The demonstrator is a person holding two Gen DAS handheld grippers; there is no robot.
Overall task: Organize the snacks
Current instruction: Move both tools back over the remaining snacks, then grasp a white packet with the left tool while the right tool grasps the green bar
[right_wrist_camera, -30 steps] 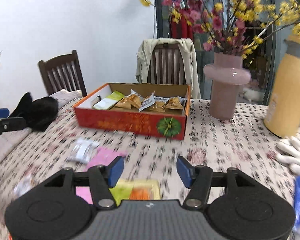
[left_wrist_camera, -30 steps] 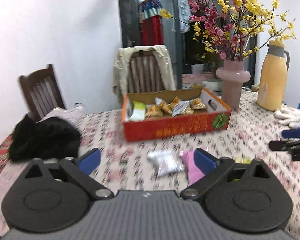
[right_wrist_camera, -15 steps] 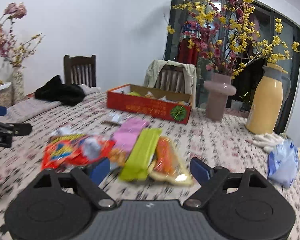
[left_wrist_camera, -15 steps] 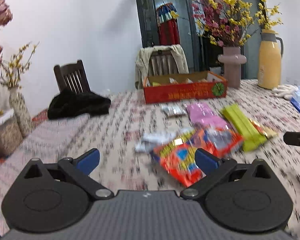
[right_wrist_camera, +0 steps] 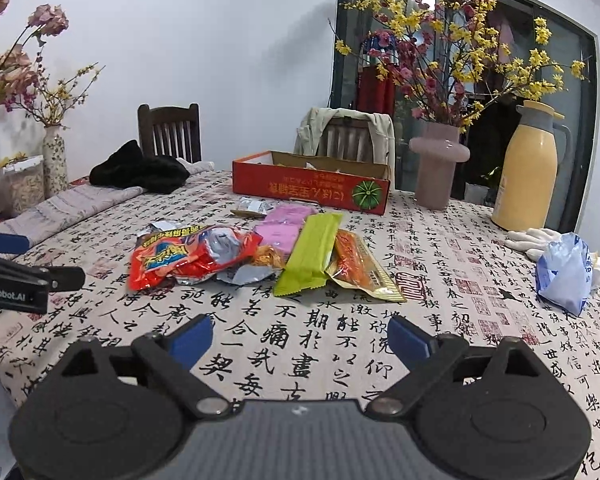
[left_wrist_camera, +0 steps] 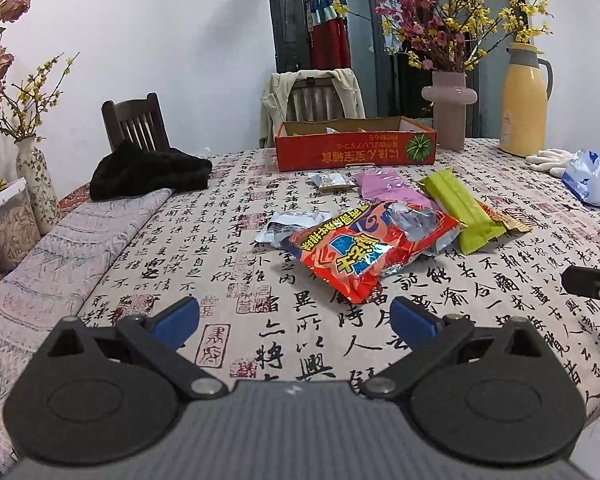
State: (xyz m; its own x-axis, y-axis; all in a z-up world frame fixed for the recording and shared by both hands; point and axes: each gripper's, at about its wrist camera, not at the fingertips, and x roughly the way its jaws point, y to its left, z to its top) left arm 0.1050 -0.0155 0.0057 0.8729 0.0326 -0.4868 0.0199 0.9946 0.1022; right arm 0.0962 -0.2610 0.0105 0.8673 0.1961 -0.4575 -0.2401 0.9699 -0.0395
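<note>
1. your left gripper (left_wrist_camera: 294, 320): jaws spread wide, nothing between them, held over bare tablecloth (left_wrist_camera: 220, 264) on the near side of the red snack bag (left_wrist_camera: 364, 252).
2. your right gripper (right_wrist_camera: 300, 338): its jaws have just been opening and now stand wide, with nothing between them; it also sits on the near side of the red snack bag (right_wrist_camera: 188, 258).
3. red snack bag: lies flat on the cloth, your landmark for the pile.
4. silver wrapper (left_wrist_camera: 288, 228): crumpled, tucked against the far left edge of the red snack bag.
5. green packet (right_wrist_camera: 310, 254): long and flat, just right of the red snack bag, overlapping its neighbours.
6. gold-edged orange packet (right_wrist_camera: 360, 268): right of the green packet, partly under it.
7. pink packet (right_wrist_camera: 286, 224): beyond the red snack bag, touching the green packet.
8. small grey sachet (left_wrist_camera: 332, 180): further beyond the red snack bag, near the box.
9. red cardboard box (left_wrist_camera: 356, 148): open tray well beyond the red snack bag, some snacks inside, hard to make out.
10. blue plastic bag (right_wrist_camera: 566, 272): well to the right of the red snack bag.
</note>
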